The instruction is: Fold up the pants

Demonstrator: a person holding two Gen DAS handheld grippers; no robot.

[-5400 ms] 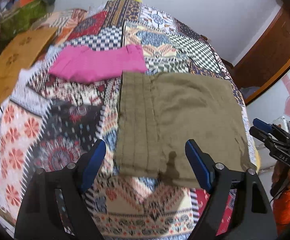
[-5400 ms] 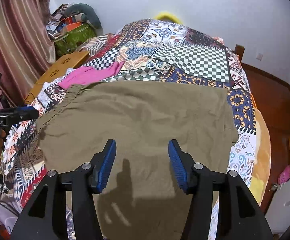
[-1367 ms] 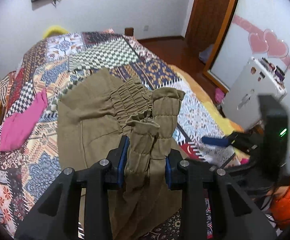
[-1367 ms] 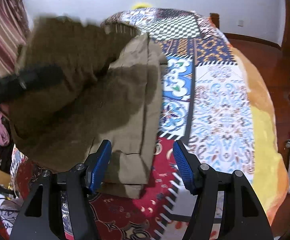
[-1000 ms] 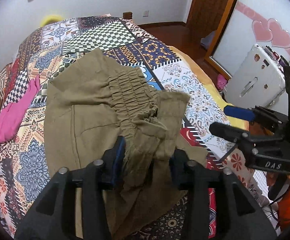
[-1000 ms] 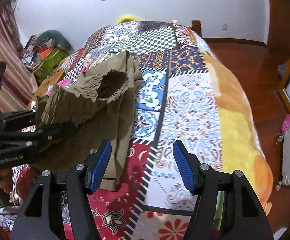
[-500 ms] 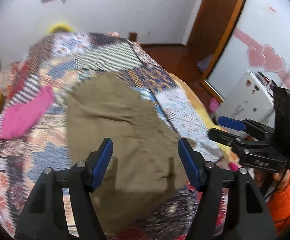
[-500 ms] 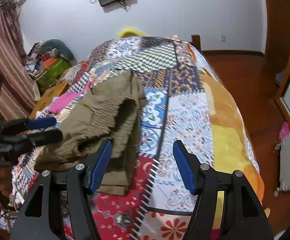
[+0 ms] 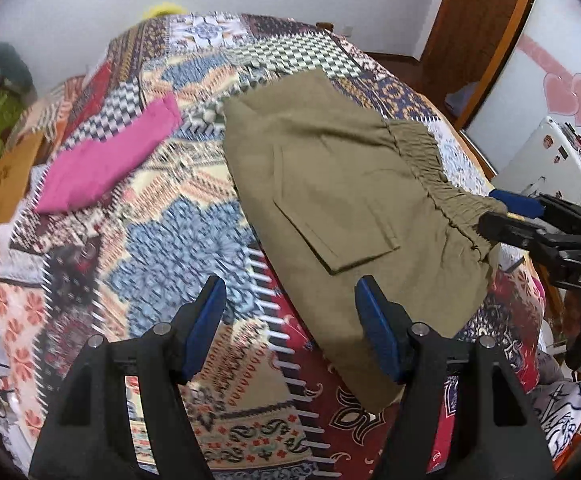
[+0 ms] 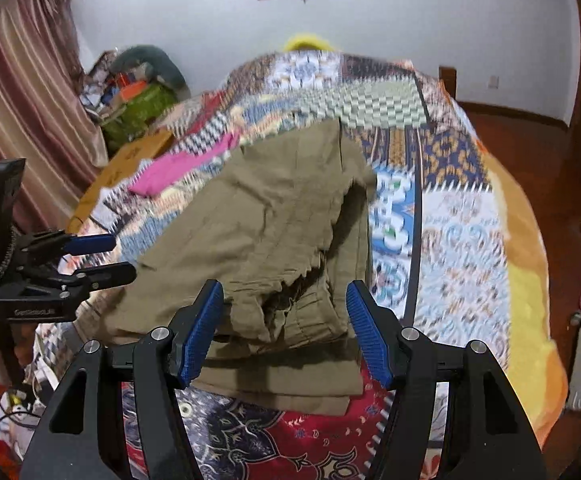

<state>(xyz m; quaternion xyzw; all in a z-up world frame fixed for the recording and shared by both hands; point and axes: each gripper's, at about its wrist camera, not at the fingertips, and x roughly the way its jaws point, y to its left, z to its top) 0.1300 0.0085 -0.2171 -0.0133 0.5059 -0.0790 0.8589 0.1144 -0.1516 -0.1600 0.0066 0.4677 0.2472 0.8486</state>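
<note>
Olive woven pants (image 9: 342, 200), elastic waistband gathered, lying folded on patchwork quilt (image 9: 178, 248); left tool (image 9: 290, 316) and right tool (image 10: 286, 324) hovering, jaws parted, gripping nothing.

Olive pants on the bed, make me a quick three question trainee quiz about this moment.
1. True or false: the left tool is clamped on the olive pants.
2. Which colour is the other garment lying on the patchwork bedspread? A) pink B) white C) black
3. Fill in: the right tool is ____, gripping nothing.

Key
1. False. Its pads are apart and hold no cloth.
2. A
3. open
</note>
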